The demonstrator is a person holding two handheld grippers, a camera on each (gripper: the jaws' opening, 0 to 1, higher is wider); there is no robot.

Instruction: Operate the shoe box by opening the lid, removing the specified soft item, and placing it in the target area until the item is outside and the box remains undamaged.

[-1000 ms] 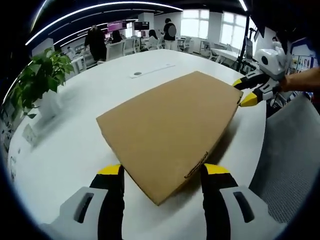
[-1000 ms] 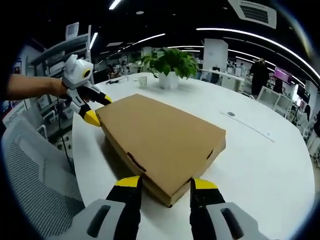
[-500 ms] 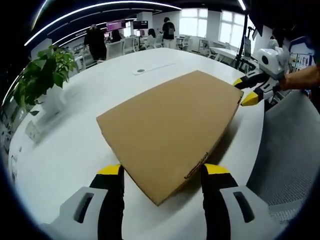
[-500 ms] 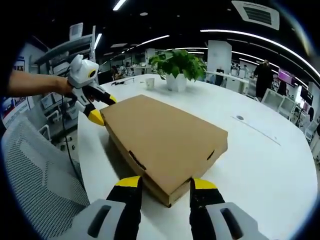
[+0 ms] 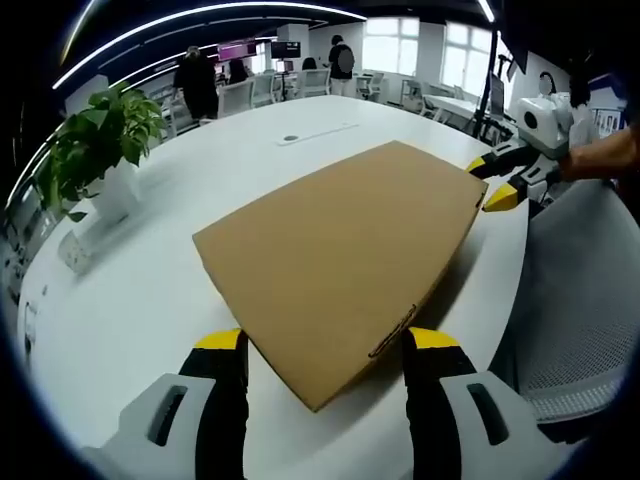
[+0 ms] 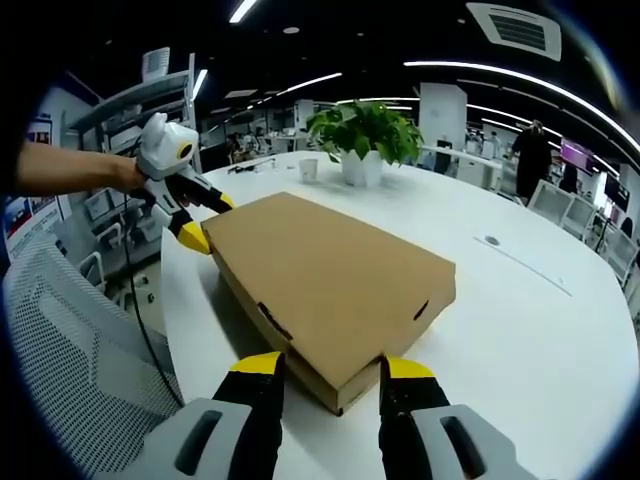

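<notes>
A flat brown cardboard shoe box [image 5: 340, 250] lies shut on the white table [image 5: 150, 300]. In the left gripper view its near corner sits between the jaws of my left gripper [image 5: 325, 340], which press on the corner's two edges. At the far right corner my right gripper [image 5: 495, 185] clamps the box, held by a hand. In the right gripper view the box [image 6: 330, 270] has its near corner wedged in my right gripper [image 6: 325, 365], and my left gripper [image 6: 195, 215] grips the far left corner. The lid is closed, so nothing inside shows.
A potted plant [image 5: 95, 140] stands on the table's far side, seen too as the plant [image 6: 365, 130] beside a small cup [image 6: 308, 168]. A grey mesh chair [image 5: 580, 300] is by the table edge, also the chair [image 6: 70, 350]. People [image 5: 197, 80] stand far behind.
The background has shifted in both views while the box stays fixed between both pairs of jaws; the plant has slid rightwards, so box and grippers have turned together.
</notes>
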